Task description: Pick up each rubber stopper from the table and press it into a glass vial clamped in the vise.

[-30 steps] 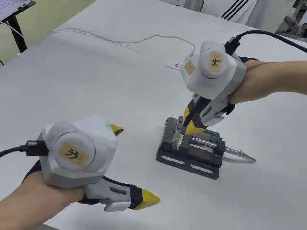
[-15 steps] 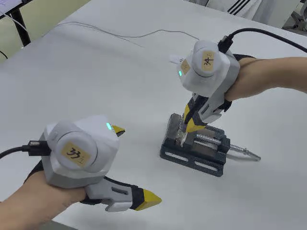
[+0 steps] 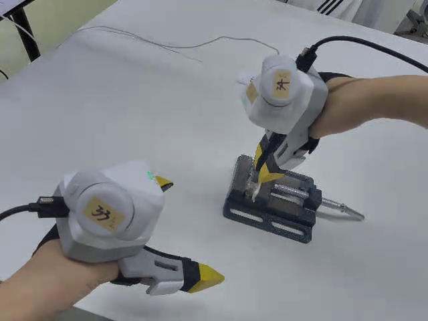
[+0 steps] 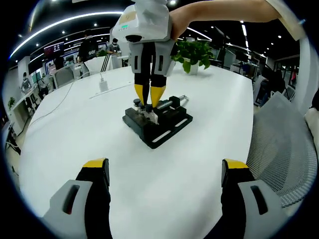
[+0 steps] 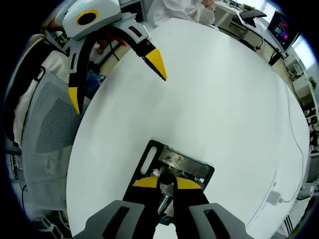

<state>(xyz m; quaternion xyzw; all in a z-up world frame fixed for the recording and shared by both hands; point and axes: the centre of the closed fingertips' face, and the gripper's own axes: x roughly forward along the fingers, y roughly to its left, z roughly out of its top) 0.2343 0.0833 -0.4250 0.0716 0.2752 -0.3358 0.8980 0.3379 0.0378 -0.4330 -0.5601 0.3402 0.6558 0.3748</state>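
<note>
— Where is the rubber stopper (image 5: pixel 166 178)?

— It is at the bottom middle of the right gripper view. It is a small dark lump, pinched between the two yellow tips of the right gripper (image 5: pixel 166 182).

— So those tongs are squeezed in on it?

— Yes. The tips sit very near each other, with the stopper in the little gap.

— And what is under them?

— The black vise (image 3: pixel 271 207), right of the middle in the head view. The right gripper points straight down into it. The glass vial (image 3: pixel 251 192) stands between the vise's blocks, just under the tips. The stopper is right at the top of the vial. How far in it sits is too small to tell.

— What about the other tongs?

— The left gripper (image 3: pixel 186 229) is at the lower left of the head view, well apart from the vise. Its two yellow tips are spread wide, with nothing between them. In the left gripper view the vise lies far ahead, in the middle, on the white table (image 3: pixel 134 100).
</note>
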